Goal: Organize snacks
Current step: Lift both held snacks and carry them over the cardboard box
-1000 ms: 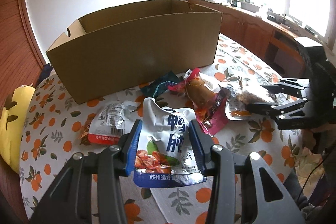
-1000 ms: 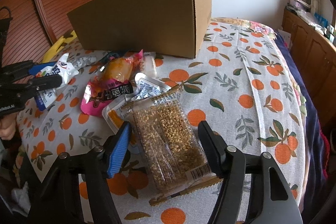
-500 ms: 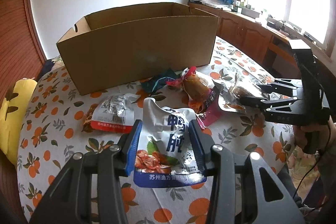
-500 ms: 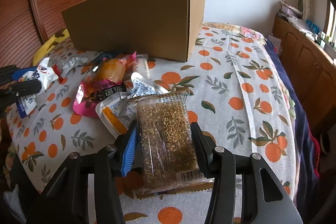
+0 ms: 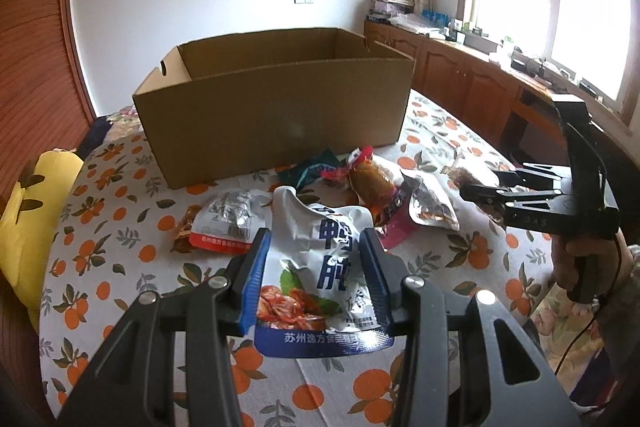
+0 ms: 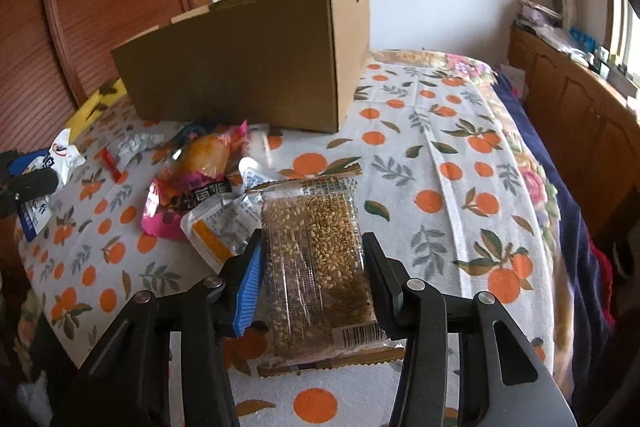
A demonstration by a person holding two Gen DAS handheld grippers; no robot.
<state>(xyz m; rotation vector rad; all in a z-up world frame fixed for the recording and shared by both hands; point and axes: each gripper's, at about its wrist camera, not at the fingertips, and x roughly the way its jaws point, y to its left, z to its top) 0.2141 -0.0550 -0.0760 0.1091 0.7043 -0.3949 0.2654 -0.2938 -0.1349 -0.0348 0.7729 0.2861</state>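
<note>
My left gripper (image 5: 316, 255) is shut on a white and blue snack pouch (image 5: 320, 267) and holds it above the table. My right gripper (image 6: 312, 259) is shut on a clear pack of sesame bars (image 6: 316, 259), lifted off the cloth; it also shows at the right of the left wrist view (image 5: 480, 193). An open cardboard box (image 5: 276, 115) stands at the far side of the table, beyond both grippers. It also shows in the right wrist view (image 6: 248, 67).
Loose snacks lie between me and the box: a white and red pouch (image 5: 228, 223), a pink pack with an orange piece (image 6: 192, 195), a silver pouch (image 5: 432, 207), a dark teal wrapper (image 5: 316, 167). A yellow cushion (image 5: 28, 223) lies left. Wooden cabinets (image 5: 472, 87) stand right.
My right gripper closed on the sesame bar pack and lifted it. My left gripper rose and pulled back with the pouch; the box top is now in sight.
</note>
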